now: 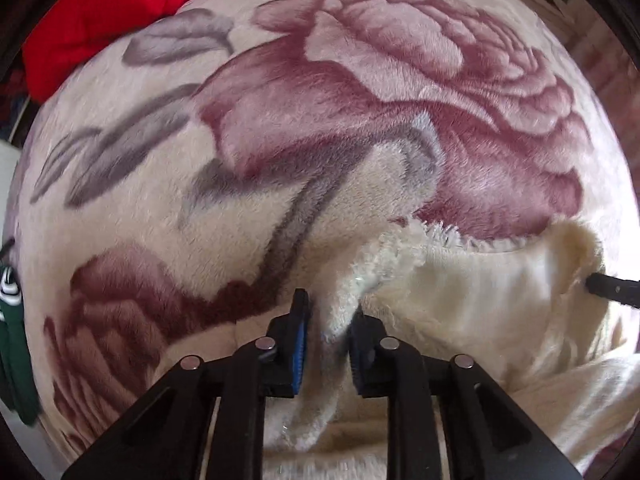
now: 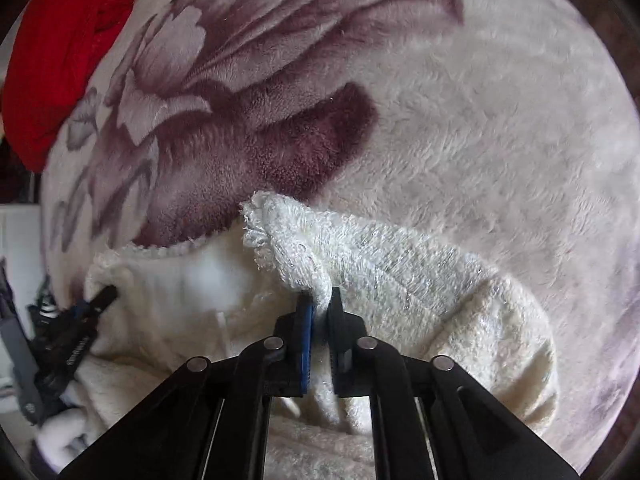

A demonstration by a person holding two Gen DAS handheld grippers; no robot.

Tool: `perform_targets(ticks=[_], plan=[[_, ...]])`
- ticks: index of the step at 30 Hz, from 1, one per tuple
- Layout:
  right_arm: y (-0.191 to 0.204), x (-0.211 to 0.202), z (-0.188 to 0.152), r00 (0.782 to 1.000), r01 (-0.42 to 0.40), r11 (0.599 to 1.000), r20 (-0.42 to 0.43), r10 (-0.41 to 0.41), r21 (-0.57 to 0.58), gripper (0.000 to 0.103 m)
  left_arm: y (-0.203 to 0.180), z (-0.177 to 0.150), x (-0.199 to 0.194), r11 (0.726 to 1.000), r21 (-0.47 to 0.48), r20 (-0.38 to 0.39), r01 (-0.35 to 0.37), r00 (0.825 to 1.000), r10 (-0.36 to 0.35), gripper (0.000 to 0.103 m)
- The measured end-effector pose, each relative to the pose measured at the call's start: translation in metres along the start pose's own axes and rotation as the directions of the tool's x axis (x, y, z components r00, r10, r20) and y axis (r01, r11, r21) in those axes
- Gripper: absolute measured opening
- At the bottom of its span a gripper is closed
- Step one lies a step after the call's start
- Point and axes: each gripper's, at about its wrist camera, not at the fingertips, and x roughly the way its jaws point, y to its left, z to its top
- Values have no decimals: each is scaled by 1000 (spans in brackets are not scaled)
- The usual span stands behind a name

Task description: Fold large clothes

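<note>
Both the left gripper (image 1: pixel 329 322) and right gripper (image 2: pixel 319 308) pinch the cream fleece garment's (image 2: pixel 400 280) raised edge, which stretches sideways between them over the floral blanket (image 2: pixel 460 120), the bulk hanging toward the person.

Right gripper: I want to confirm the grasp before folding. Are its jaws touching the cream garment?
Touching. The right wrist view shows the right gripper with its jaws closed on a fold of the cream garment, the fabric pinched between them.
</note>
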Motion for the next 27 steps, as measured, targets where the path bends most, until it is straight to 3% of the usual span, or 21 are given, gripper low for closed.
perform_targets(ticks=[1, 2, 3, 4, 6, 9, 12, 17, 18, 19, 20, 22, 25, 27], plan=[[-7, -9, -2, 999, -40, 999, -4, 40, 16, 23, 3, -2, -7, 1000, -10, 3, 29, 1000, -29, 23], [-13, -22, -5, 997, -83, 996, 8, 82, 21, 49, 8, -7, -21, 997, -28, 27, 71, 997, -70, 24], [-20, -38, -11, 993, -114, 993, 36, 113, 17, 73, 13, -12, -32, 994, -34, 49, 100, 994, -98, 32], [-28, -55, -18, 989, -136, 991, 68, 135, 12, 76, 17, -16, -41, 992, -38, 68, 121, 991, -118, 54], [-49, -85, -34, 981, -162, 987, 111, 159, 16, 76, 26, -29, -59, 988, -59, 109, 140, 985, -133, 84], [-97, -104, -51, 986, -88, 992, 148, 75, 88, 76, 35, -42, -71, 991, -73, 155, 107, 983, -95, 84], [-138, -88, -55, 994, -40, 982, 108, 20, 187, 76, 33, -53, -67, 994, -87, 159, 65, 986, -50, 84], [-141, -36, -45, 992, -123, 979, 26, 121, 162, 76, 20, -66, -39, 997, -55, 139, -50, 989, 57, 86], [-142, -29, -46, 991, -137, 978, 13, 136, 157, 71, 18, -68, -35, 996, -46, 141, -72, 987, 77, 91], [-139, -25, -46, 990, -139, 980, 28, 136, 146, 60, 16, -69, -30, 995, -39, 144, -87, 985, 92, 95], [-131, -21, -46, 995, -95, 990, 44, 90, 105, 6, 16, -70, -26, 995, -35, 143, -94, 985, 98, 96], [-123, -21, -44, 995, -35, 995, 98, 26, 91, 8, 17, -71, -19, 994, -35, 135, -102, 985, 106, 96], [-140, -31, -39, 984, 9, 984, 172, -40, 180, 3, 21, -71, -9, 994, -45, 113, -103, 988, 107, 96], [-153, -36, -33, 968, 110, 967, 197, -157, 230, 0, 26, -70, -6, 993, -60, 96, -98, 990, 104, 96]])
